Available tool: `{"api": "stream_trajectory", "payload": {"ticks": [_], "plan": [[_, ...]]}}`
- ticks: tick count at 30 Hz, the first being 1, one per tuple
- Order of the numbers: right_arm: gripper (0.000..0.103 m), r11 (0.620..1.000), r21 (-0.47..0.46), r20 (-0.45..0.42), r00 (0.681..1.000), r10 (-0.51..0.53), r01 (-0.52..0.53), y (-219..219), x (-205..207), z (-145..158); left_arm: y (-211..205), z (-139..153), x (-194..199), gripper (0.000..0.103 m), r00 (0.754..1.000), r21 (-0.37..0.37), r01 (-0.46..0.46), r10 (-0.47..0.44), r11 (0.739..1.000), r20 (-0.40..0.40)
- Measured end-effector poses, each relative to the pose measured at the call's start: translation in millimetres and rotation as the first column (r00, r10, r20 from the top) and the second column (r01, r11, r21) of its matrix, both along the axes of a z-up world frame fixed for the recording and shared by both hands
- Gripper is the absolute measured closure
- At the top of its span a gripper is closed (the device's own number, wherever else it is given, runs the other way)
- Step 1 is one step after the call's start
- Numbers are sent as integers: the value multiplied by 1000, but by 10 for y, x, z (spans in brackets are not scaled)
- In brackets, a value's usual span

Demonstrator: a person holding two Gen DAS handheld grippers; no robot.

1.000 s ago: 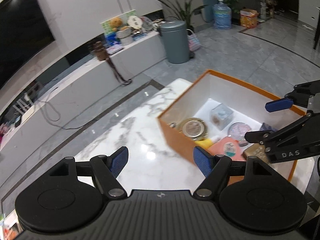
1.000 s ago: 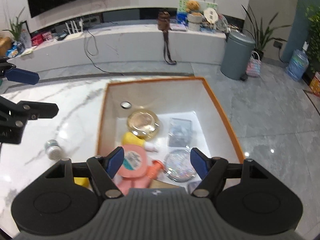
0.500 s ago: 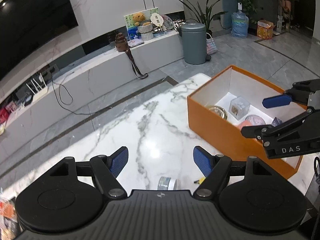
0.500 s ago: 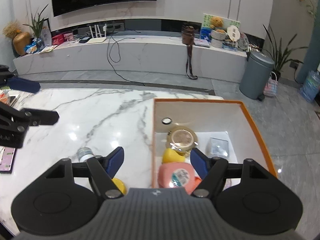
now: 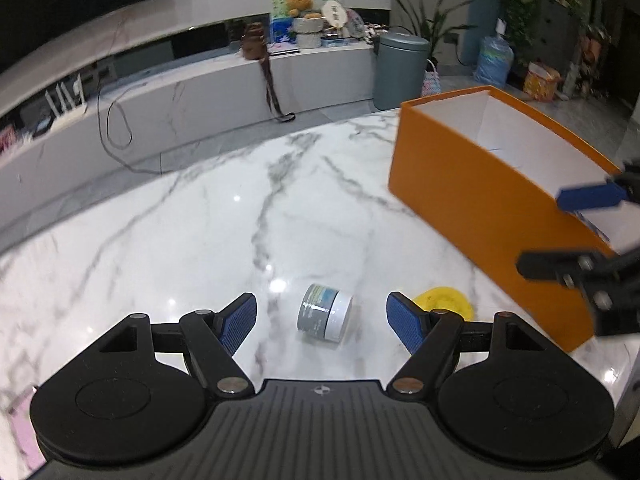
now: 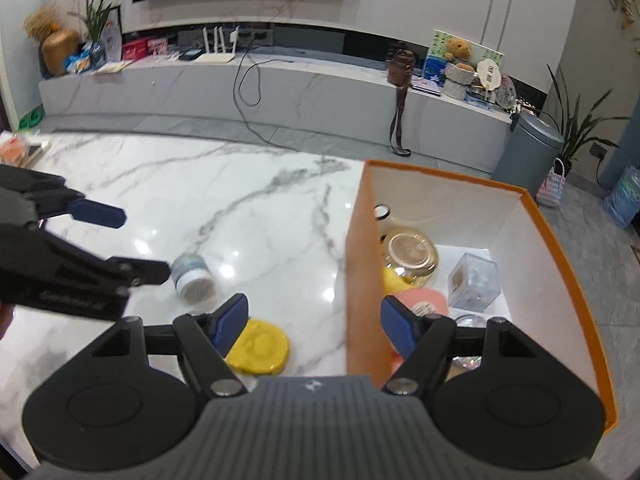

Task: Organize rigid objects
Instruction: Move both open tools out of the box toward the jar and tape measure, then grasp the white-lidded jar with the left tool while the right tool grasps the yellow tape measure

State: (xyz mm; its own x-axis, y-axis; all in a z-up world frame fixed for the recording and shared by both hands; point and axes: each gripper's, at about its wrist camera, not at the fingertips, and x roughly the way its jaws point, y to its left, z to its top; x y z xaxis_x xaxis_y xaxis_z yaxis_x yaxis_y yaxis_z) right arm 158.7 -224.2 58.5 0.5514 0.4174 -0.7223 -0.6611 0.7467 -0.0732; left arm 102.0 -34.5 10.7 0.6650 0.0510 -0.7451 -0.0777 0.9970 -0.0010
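Two items left on the marble table [image 5: 200, 208]: jar [image 5: 324, 313] and yellow lid [image 5: 444, 300]. I have swung both empty, open grippers, left gripper [image 5: 320, 318] and right gripper [image 6: 312, 324], off the orange box [image 6: 360, 280]; jar now sits between left's fingers.

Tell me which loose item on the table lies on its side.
The grey-and-white jar: it lies tipped over, nearest the left gripper. The yellow disc lies flat beside the orange box.

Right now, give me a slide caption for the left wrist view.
Open left gripper lined up on a tipped jar on the marble table, beside an orange box.
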Motion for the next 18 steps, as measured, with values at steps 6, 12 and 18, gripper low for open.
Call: {"api": "stream_trajectory", "payload": {"ticks": [6,12,18], "plan": [[31,999,-35,-34,999,39,-40,162,-150,-281,226,-245,-17,16,998,-67,-62,61,996,-19],[31,997,-63,-62,997,40,-44,300,-227,-637,204,-377,57,16,999,-64,-48,47,997,-6],[31,997,-74,-50,999,-1,-2,348,-169,-800,110,-421,127,16,1000,-35,18,-18,999,-7]]}}
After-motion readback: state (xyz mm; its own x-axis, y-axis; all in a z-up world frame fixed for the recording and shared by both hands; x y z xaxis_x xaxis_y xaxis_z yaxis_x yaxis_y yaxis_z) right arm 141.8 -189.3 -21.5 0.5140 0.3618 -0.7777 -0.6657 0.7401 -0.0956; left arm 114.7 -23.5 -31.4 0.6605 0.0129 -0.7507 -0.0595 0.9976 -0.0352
